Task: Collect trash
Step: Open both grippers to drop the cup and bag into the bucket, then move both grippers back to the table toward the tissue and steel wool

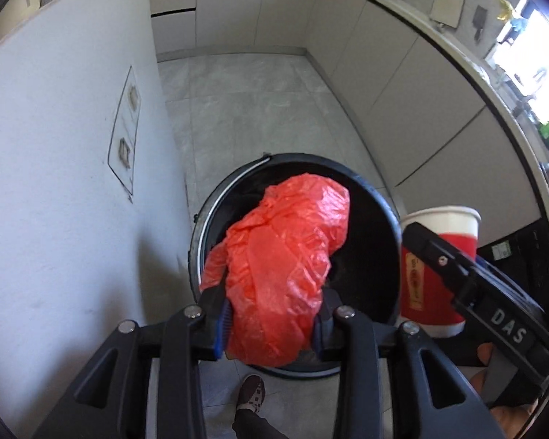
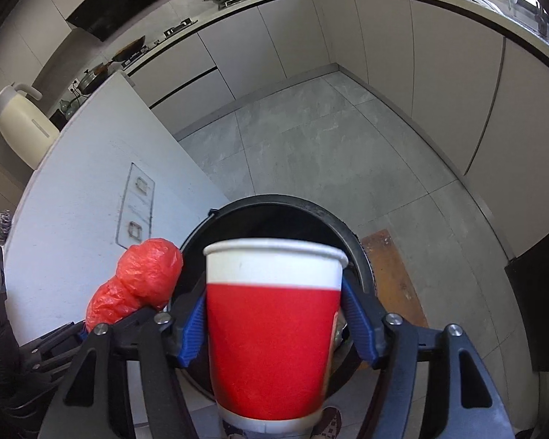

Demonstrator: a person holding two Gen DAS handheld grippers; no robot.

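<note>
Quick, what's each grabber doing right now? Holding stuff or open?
Left gripper: closed on the crumpled red plastic bag, above the black trash bin.
Right gripper: red-and-white paper cup sits between its jaws; whether they grip or have let go can't be told.

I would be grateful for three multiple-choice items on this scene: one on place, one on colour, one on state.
1. The bag is: A on the floor; B between the fingers of the left hand-held gripper; C on the counter.
2. The cup is: A blue; B green; C red with a white band.
3. The bin is: A open; B lidded; C tipped over.
Answers: B, the fingers flank it; C, both colours show; A, its dark inside shows.
</note>
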